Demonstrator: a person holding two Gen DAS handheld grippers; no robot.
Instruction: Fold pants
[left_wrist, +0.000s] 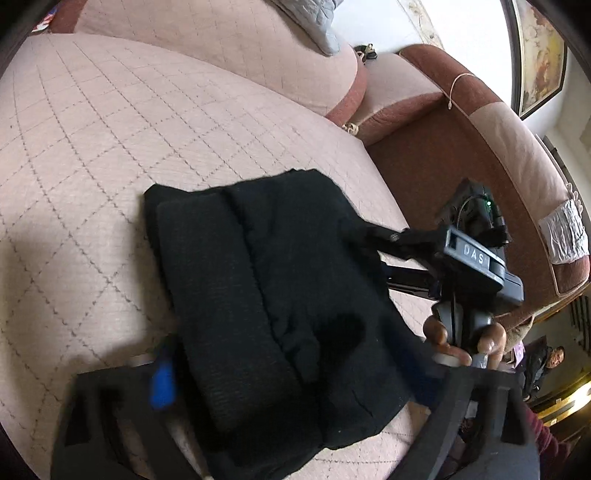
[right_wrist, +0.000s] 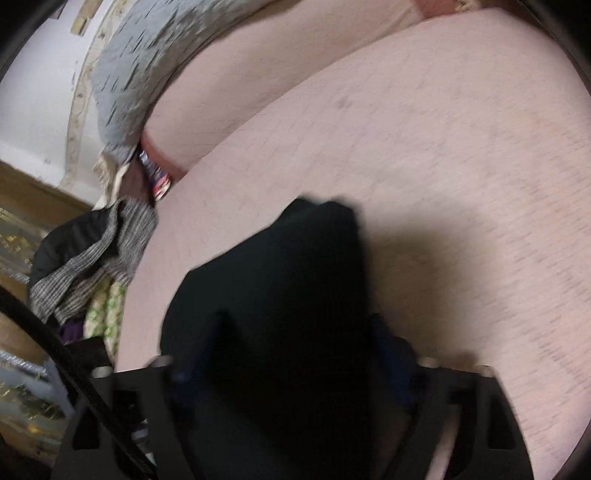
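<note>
Pants (left_wrist: 258, 295), black and folded into a thick bundle, are seen lying between the fingers of the left tongs (left_wrist: 303, 363), which are set wide apart. A blue pad (left_wrist: 162, 384) on one finger is blurred just beside the bundle's edge. Whether the pads press on the cloth cannot be told.

The right tongs (left_wrist: 369, 254) are brought in from the side, and their fingers are lost against the dark edge of the pants. In the right wrist view the cloth is shown filling the gap between widely spaced fingers, but the picture is smeared, so a grip can be neither confirmed nor ruled out. The handle of the right tongs is held in a hand (left_wrist: 465, 339), with a dark red sleeve (left_wrist: 546, 435) visible below it.

The bundle is laid on the seat of a pink quilted sofa (left_wrist: 110, 147), near its front edge, with one narrower fold stacked along its top. A grey cushion (left_wrist: 314, 22) is propped on the sofa's back. Beside the seat, in the right wrist view, a heap of clothes (right_wrist: 92, 258) is piled. Past the brown sofa arm (left_wrist: 480, 155), a framed picture (left_wrist: 539, 55) is hung on the wall, and a person (left_wrist: 546, 365) is seen in the background.
</note>
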